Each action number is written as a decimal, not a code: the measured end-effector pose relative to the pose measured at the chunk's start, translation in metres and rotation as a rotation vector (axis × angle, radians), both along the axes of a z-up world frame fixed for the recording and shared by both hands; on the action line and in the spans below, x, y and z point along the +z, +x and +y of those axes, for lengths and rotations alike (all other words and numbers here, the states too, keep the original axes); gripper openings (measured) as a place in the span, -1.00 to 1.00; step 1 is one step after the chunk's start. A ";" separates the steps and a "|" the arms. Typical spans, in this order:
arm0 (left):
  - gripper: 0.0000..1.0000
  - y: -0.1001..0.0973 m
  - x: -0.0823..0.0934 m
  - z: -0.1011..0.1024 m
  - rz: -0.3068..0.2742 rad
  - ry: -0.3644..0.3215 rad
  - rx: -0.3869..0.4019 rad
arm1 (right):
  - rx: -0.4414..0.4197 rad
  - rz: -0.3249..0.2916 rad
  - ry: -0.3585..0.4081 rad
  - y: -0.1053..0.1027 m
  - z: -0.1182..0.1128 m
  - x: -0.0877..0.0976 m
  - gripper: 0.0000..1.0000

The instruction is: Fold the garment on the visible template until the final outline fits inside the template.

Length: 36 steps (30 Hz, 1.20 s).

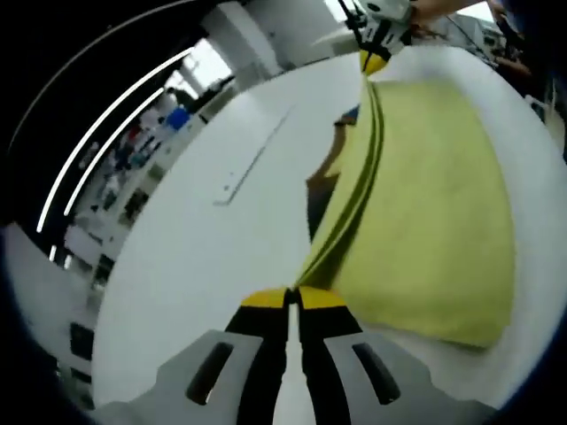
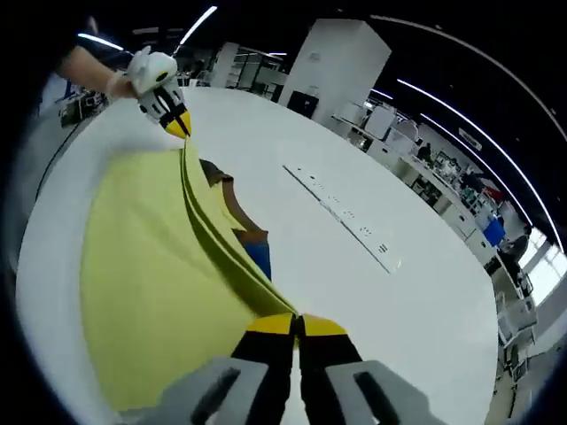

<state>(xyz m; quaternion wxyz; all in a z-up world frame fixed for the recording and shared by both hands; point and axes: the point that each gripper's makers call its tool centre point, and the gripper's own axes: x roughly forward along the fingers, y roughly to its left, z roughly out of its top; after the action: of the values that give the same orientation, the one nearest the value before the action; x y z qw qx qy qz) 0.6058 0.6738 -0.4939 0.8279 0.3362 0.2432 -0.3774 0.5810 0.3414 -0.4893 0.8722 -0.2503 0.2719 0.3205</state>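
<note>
A yellow garment lies on the white table, one folded edge lifted and stretched taut between the two grippers. My left gripper is shut on one end of that edge. The right gripper is shut on the other end. Each gripper also appears at the far end in the other's view, the right gripper and the left gripper, which a gloved hand holds. Under the raised edge a brown, orange and blue patch shows; whether it is the template I cannot tell.
A long pale strip with small marks lies flat on the table beside the garment. Beyond the table's edge stand a white pillar, shelves and desks.
</note>
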 end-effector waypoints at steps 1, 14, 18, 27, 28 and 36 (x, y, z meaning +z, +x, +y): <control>-1.00 0.001 0.002 -0.001 0.018 -0.023 0.025 | -0.027 0.015 0.022 0.003 -0.002 -0.002 -1.00; -1.00 0.009 -0.019 -0.001 0.187 -0.152 0.210 | -0.174 0.112 0.078 0.015 -0.002 -0.028 -1.00; -1.00 0.008 -0.020 -0.001 0.192 -0.160 0.212 | -0.174 0.114 0.078 0.014 -0.002 -0.028 -1.00; -0.50 0.007 -0.012 0.005 0.140 -0.153 0.188 | -0.171 0.049 0.134 0.017 0.003 -0.012 -0.18; -0.42 0.006 -0.011 0.006 0.139 -0.153 0.187 | -0.171 0.045 0.142 0.016 0.003 -0.009 -0.13; 0.25 -0.001 0.010 0.000 0.095 -0.217 0.110 | -0.155 0.048 0.249 0.008 0.016 0.004 0.33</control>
<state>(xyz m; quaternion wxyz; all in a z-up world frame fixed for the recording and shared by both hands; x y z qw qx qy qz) 0.6044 0.6735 -0.4843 0.8665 0.2124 0.2578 -0.3709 0.5891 0.3575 -0.4850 0.9118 -0.1105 0.2695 0.2893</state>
